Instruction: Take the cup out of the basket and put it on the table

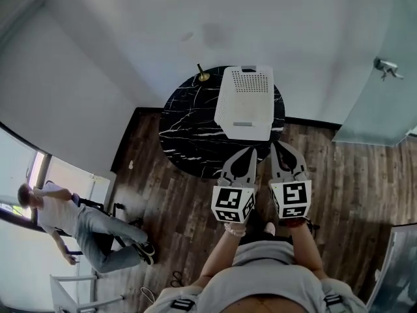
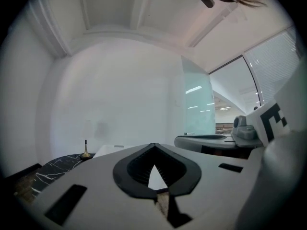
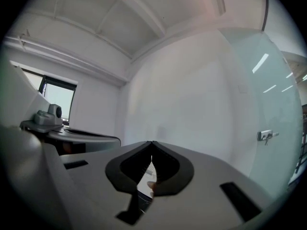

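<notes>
Basket: on table, just ahead of both grippers, long axis running away.
Cup: not visible.
Left gripper: fingers closed, empty.
Right gripper: likewise, equally near.

The table is showing a glossy black top that looks like stone, veined with thin white lines. On it, the basket is looking like smooth, matt white plastic, with a panel of small perforations. A small stand at the table's far edge is gleaming like polished brass. The floor is showing dark wood planks with visible grain and a dull sheen. The wall is appearing smooth, painted and matt white, and the panel beside it is looking like frosted glass. The left gripper and the right gripper are showing smooth, matt grey plastic shells. In the left gripper view the pads are looking like ribbed black rubber.
</notes>
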Motion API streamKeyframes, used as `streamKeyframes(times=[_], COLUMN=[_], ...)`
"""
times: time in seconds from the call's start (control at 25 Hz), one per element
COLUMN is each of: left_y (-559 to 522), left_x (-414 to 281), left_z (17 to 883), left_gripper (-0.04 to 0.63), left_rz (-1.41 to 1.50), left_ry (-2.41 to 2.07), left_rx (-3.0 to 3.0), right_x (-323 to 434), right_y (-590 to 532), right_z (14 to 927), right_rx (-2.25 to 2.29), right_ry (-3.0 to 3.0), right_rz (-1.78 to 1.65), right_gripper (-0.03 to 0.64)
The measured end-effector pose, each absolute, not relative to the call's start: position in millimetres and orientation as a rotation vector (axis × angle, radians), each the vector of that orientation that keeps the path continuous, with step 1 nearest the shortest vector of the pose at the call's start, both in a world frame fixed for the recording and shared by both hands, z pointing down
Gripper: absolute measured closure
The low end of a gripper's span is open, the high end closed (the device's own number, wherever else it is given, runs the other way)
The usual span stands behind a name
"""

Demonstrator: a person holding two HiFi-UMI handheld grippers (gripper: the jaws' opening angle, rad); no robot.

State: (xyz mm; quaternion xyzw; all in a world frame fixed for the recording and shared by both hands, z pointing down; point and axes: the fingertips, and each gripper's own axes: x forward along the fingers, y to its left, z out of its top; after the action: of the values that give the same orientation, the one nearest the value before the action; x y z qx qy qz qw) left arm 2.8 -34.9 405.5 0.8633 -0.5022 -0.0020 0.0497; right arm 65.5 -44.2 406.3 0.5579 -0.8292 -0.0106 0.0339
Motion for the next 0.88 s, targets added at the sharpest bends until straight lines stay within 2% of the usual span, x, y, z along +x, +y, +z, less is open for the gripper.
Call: streamKeyframes(times=[0.88], left_y=[-192], left_x=[-49], left_z=[415], left_gripper=[0.591], left_rz=[0.024], left_ry=[-1.276], left_rx=[2.746], right_x=[10], right_y=[-190], right_z=[419], right_rx=[1.891], right_ry=[-2.383], right_rz=[0.012], right_gripper=[0.607])
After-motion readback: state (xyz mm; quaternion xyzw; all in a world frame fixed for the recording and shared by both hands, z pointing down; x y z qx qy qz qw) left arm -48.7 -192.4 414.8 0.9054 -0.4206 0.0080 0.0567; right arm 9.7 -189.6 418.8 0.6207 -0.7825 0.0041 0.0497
